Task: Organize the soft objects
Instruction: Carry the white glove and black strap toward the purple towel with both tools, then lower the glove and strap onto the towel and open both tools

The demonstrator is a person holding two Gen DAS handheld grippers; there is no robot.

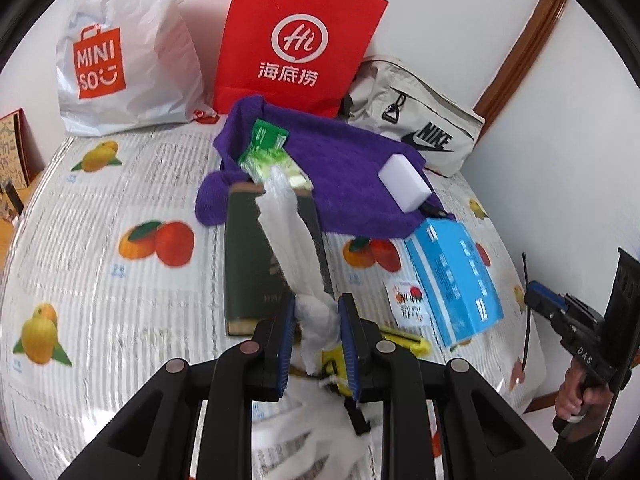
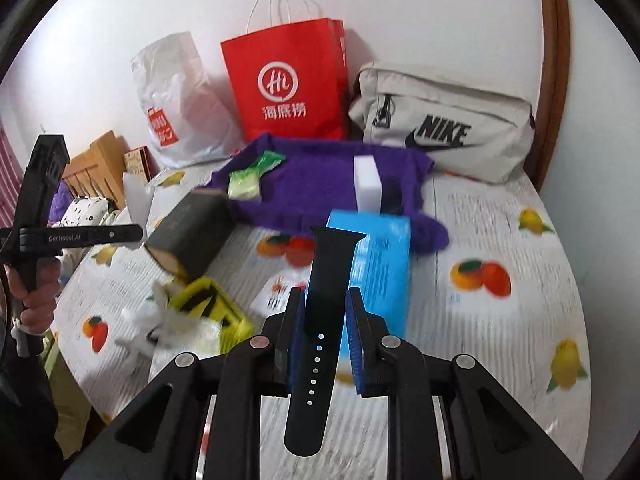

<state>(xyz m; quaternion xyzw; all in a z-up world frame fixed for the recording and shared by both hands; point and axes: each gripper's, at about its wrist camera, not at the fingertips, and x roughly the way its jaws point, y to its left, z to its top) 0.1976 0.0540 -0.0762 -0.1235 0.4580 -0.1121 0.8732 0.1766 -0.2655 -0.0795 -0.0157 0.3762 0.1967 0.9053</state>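
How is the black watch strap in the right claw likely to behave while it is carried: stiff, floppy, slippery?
The black watch strap looks flexible yet self-supporting: its free end stands up beyond the right claw without drooping. It is probably light, being thin and narrow. Its smooth, rubbery-looking surface suggests decent grip against the pads, though clamped only mid-length it might pivot or swing.

Both cameras ride on handheld grippers and look forward and steeply down over the table [image 1: 120, 360] toward the red bag [image 1: 296, 36] at the wall. The left view sits left of and nearer that bag; the right view [image 2: 288, 80] sits further back and to the right. Both share the bag, the purple towel [image 1: 340, 168], the blue box [image 2: 380, 264] and each other's gripper at the frame edge.
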